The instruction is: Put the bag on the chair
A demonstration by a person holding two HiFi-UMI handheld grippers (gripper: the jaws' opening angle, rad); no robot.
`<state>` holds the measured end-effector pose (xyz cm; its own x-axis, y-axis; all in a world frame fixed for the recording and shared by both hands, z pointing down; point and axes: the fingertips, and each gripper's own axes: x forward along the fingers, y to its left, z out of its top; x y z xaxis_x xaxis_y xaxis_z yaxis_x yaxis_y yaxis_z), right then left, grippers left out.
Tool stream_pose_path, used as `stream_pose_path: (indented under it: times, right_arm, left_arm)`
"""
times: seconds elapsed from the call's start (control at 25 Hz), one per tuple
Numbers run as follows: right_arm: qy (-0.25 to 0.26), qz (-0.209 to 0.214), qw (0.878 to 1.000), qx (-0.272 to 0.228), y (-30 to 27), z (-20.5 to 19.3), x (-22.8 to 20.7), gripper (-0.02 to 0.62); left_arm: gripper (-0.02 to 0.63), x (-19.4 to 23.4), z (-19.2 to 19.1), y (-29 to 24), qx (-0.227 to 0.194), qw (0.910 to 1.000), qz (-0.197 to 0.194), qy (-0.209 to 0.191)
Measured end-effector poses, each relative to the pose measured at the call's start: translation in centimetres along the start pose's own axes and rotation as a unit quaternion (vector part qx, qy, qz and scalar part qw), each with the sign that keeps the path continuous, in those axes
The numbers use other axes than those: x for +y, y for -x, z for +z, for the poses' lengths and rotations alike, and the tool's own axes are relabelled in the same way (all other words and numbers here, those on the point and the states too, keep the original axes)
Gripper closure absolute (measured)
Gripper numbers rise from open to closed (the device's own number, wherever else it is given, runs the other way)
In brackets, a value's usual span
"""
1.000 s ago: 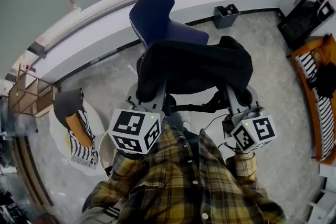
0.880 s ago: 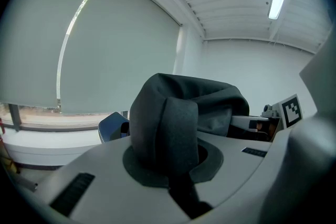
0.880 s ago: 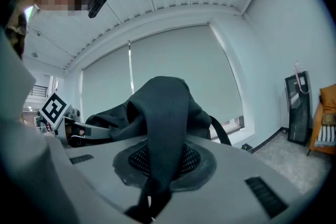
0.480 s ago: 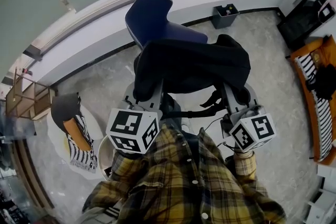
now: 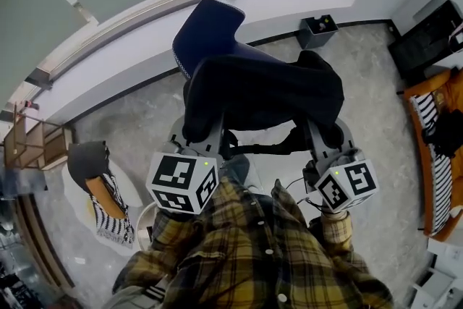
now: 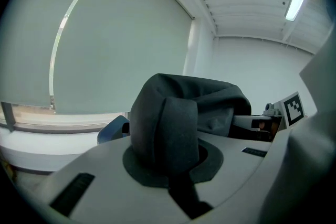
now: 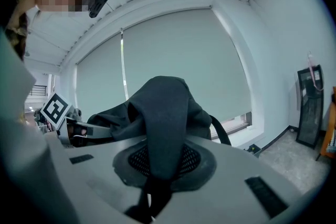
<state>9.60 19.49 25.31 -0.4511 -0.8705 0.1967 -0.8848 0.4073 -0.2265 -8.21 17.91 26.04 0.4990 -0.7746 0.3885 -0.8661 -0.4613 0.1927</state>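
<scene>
Left gripper [image 5: 207, 140], right gripper [image 5: 323, 141] each clamped on ends of black bag [image 5: 264, 94]. Bag hung in air, hiding seat of blue chair [image 5: 206, 29]. Dark bin [image 5: 318, 30] by wall beyond chair. Striped cloth [image 5: 112, 217] lay far left.

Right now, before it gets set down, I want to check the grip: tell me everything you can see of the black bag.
The bag is black, soft cloth, crumpled, hanging stretched between both grippers. The left gripper pinches a fold at one end, the right gripper a fold at the other. A strap loops beneath it. It hangs before the blue chair; whether it touches the seat cannot be told.
</scene>
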Motion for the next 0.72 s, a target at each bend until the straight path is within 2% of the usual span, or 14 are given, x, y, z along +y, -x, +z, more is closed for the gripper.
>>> stream_pose_path:
  times: [0.28, 0.72]
  right_arm:
    - [-0.012, -0.006, 1.000, 0.008, -6.6, 1.0, -1.7, 0.541]
    - [-0.025, -0.043, 0.999, 0.015, -11.6, 1.7, -4.5, 0.541]
  left_arm:
    - [0.568, 4.5, 2.5, -4.8, 0.013, 0.9999, -0.001, 0.001]
    - [0.568, 7.4, 4.1, -10.0, 0.033, 0.9989, -0.032, -0.008]
